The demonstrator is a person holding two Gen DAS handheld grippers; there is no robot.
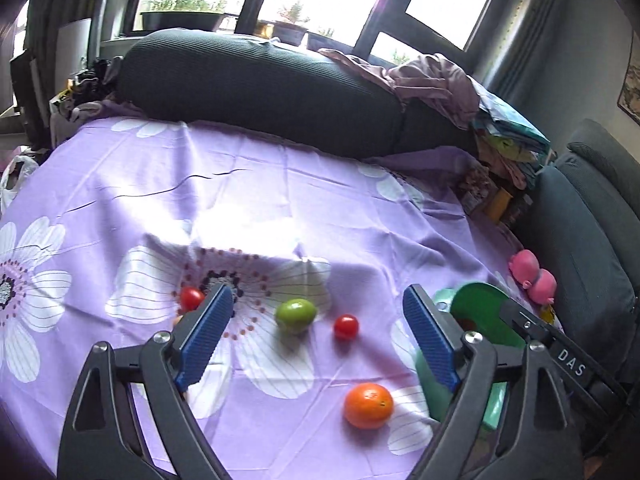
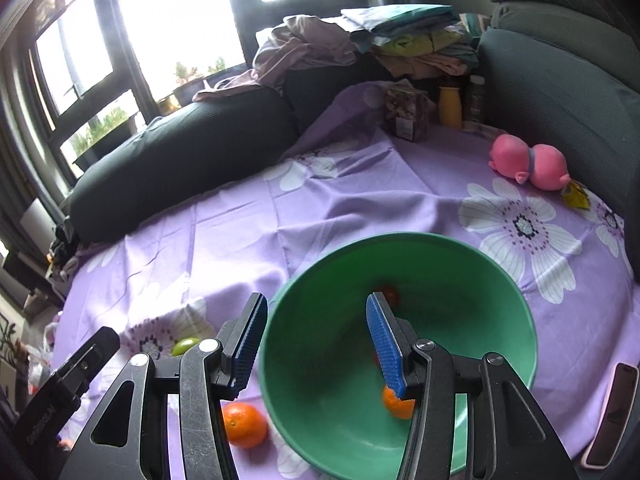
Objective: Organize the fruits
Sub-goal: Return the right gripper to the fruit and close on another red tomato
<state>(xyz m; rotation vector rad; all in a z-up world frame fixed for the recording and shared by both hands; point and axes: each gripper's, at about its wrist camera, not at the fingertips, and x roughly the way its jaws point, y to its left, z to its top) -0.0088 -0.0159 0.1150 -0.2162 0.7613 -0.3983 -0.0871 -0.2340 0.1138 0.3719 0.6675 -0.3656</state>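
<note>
The left gripper is hovering with its fingers spread wide and nothing between them; the right gripper is hanging over the green bowl, its fingers released and empty too. Outside the bowl, four fruits are lying on the purple flowered sheet: one orange nearest, then two small tomatoes, one of them peeking from behind the left finger, and one green fruit between them. Inside the bowl, an orange and a red fruit are showing, both partly hidden by the right finger. Farther off, a pink toy is resting beside a dark cushion, with a yellow bottle, a long dark bolster and piled clothes beyond.
</note>
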